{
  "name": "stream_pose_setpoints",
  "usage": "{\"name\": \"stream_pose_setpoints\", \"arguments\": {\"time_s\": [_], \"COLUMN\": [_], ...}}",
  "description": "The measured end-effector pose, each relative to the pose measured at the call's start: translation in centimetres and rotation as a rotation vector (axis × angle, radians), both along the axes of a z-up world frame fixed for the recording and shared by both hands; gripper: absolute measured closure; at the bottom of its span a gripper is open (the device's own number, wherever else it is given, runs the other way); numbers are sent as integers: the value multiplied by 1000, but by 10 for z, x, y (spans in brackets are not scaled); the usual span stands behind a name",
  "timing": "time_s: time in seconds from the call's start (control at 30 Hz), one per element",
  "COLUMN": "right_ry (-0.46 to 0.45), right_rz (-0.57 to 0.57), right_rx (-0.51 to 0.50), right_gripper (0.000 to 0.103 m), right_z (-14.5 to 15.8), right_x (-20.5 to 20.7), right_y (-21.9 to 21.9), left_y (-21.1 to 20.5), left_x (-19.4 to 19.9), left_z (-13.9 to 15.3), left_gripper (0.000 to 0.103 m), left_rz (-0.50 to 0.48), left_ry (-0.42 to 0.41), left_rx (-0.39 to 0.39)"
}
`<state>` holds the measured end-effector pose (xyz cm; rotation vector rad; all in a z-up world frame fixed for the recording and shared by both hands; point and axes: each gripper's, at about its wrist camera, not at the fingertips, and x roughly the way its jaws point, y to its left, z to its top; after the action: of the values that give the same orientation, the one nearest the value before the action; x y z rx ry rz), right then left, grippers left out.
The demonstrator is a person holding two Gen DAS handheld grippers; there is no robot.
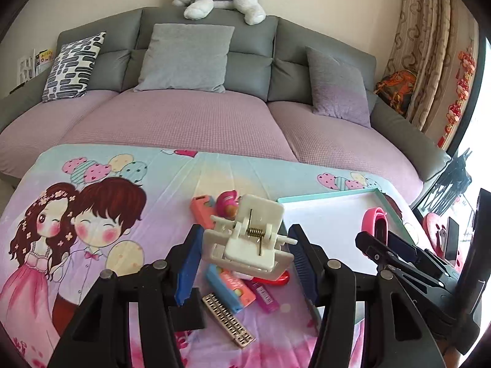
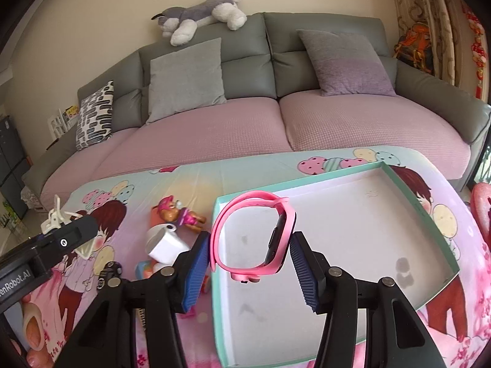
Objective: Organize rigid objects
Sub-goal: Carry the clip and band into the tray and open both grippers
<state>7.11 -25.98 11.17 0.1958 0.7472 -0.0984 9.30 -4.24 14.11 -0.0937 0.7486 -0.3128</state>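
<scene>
Right wrist view is showing the right gripper (image 2: 250,263) holding a pink smartwatch (image 2: 254,236), its ribbed blue pads (image 2: 302,271) spread wide and pressing outward against the smooth silicone band loop and the dark glossy watch face. The watch is hanging over the near left corner of the shallow teal-rimmed tray (image 2: 423,211), whose matte white floor is looking scuffed. Left of the tray, a hard plastic pup figure (image 2: 181,214) and a white cylinder-and-box piece (image 2: 164,240) are lying on the printed cartoon tablecloth (image 2: 460,322).

Left wrist view is showing the left gripper (image 1: 242,263), left of the tray (image 1: 325,197), gripping a cream plastic spring clip (image 1: 248,236) with an exposed metal coil; its fingers are standing apart with the clip tilted between them, above a heap of small pink, blue and red toys (image 1: 236,288) and a metal harmonica (image 1: 228,319).
</scene>
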Motion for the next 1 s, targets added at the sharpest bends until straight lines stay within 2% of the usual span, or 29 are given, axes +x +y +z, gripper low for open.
{"name": "stream_pose_setpoints", "arguments": {"time_s": [0.27,0.43,0.57,0.7,1.0], "right_ry": [31,84,120,142,180], "right_rz": [-157,-259,-294,-315,-328], "right_rx": [-31,-42,-60,-36,-15], "right_gripper": [47,47,47,47,47], "right_z": [-13,-29,-38,-42,-55], "right_x": [1,-3,-5,-10,-9], "right_y": [-71,-105,-117,-126,-135], "left_y": [-69,-111,-144,-167,-187], "left_x": [24,34,40,40,42], "left_z": [-6,-13,-25,-38,-70], "left_gripper": [45,45,45,45,45], "left_rz": [-92,-145,-187,-216,-211], "left_ry": [12,30,63,87,154], "left_rx": [24,25,36,46,49]}}
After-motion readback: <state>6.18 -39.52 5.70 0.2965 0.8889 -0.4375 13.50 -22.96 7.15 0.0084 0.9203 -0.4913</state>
